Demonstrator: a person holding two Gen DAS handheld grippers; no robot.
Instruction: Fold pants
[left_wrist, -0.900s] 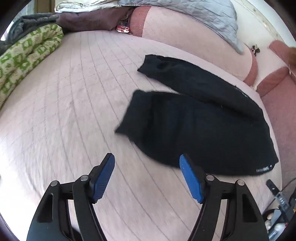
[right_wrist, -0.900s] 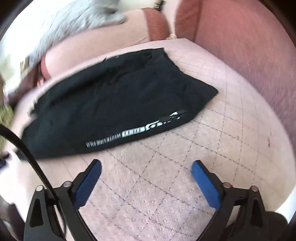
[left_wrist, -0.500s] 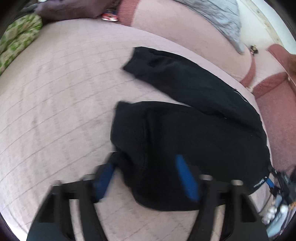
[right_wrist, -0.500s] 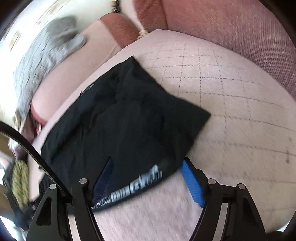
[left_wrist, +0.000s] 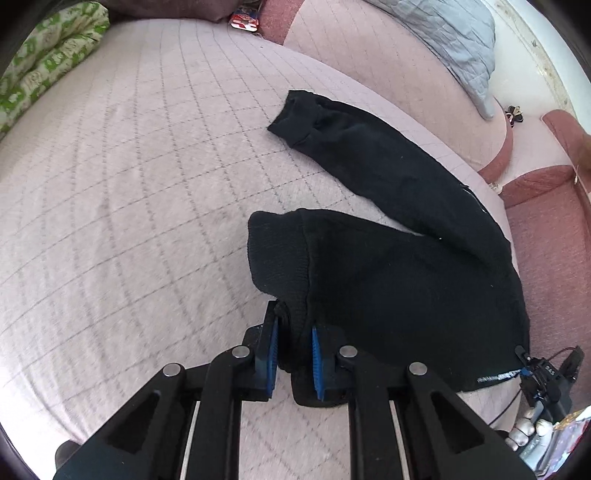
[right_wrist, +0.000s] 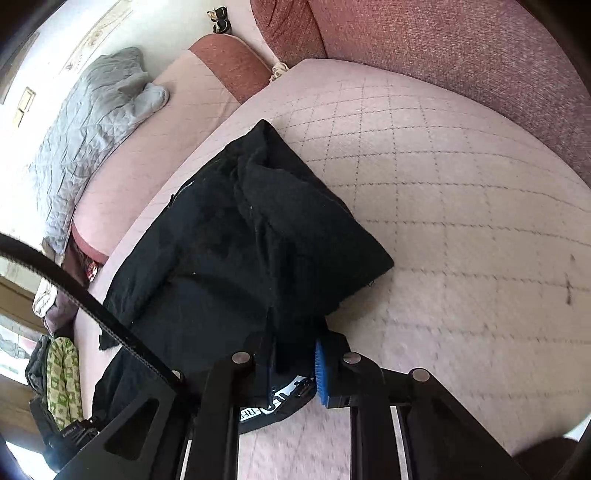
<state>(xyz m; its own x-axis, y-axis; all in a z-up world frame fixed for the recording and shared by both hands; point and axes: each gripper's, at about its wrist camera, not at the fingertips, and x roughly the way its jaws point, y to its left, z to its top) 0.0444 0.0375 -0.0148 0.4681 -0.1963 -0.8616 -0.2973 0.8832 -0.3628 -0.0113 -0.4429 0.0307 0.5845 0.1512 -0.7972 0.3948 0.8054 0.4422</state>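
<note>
Black pants (left_wrist: 399, 280) lie on a pale pink quilted mattress (left_wrist: 129, 184). One leg stretches away toward the back, its cuff (left_wrist: 295, 118) flat on the bed. My left gripper (left_wrist: 293, 360) is shut on the cuff of the near leg, bunched between the blue pads. In the right wrist view the pants (right_wrist: 236, 251) lie rumpled, and my right gripper (right_wrist: 295, 369) is shut on the waistband edge with white lettering (right_wrist: 266, 406).
Pink and dark red bolsters (left_wrist: 388, 66) line the back, with a grey quilt (left_wrist: 454, 40) draped over them. A green patterned blanket (left_wrist: 48, 62) lies at the far left. Small clutter and cables (left_wrist: 546, 387) sit beyond the bed edge at right.
Both grippers were open above the bed, then moved down onto the pants and shut: left on the near leg cuff, right on the waistband edge.
</note>
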